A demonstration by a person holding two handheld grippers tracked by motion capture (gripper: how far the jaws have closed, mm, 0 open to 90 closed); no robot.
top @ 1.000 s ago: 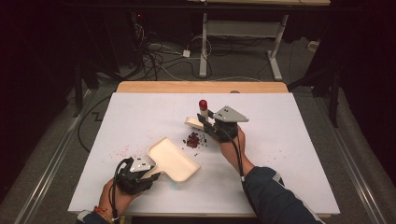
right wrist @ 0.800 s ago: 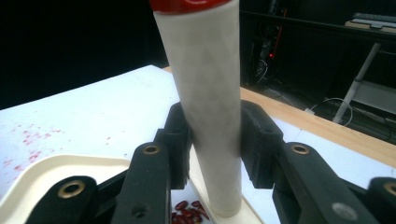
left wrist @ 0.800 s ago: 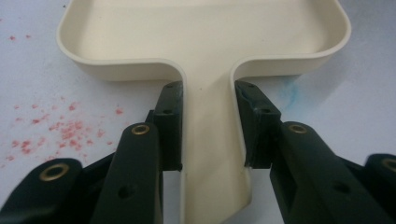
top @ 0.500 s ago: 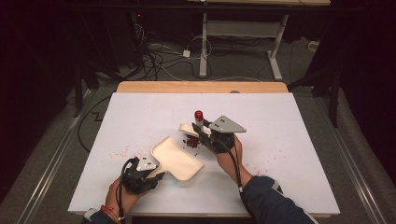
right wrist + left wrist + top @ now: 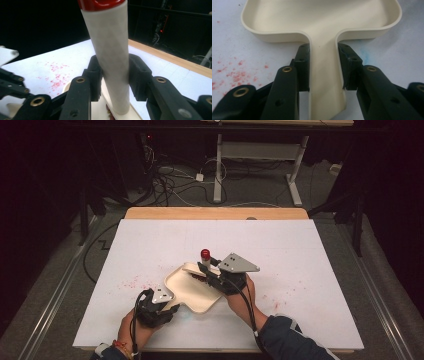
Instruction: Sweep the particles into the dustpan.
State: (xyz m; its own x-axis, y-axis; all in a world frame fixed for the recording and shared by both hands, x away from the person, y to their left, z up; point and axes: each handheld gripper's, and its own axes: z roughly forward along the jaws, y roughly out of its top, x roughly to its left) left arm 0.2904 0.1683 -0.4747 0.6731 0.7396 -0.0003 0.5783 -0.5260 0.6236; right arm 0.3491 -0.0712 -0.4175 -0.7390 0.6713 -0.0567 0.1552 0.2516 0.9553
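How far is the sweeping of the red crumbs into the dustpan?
Mostly done, it seems: the crumbs lie at the rim of the dustpan. In hand: the left gripper clamps the pan's handle, and the right gripper holds the brush at that rim. Left: faint red specks on the table.

The brush's (image 5: 110, 55) red tip is cut off at the right gripper view's top edge.
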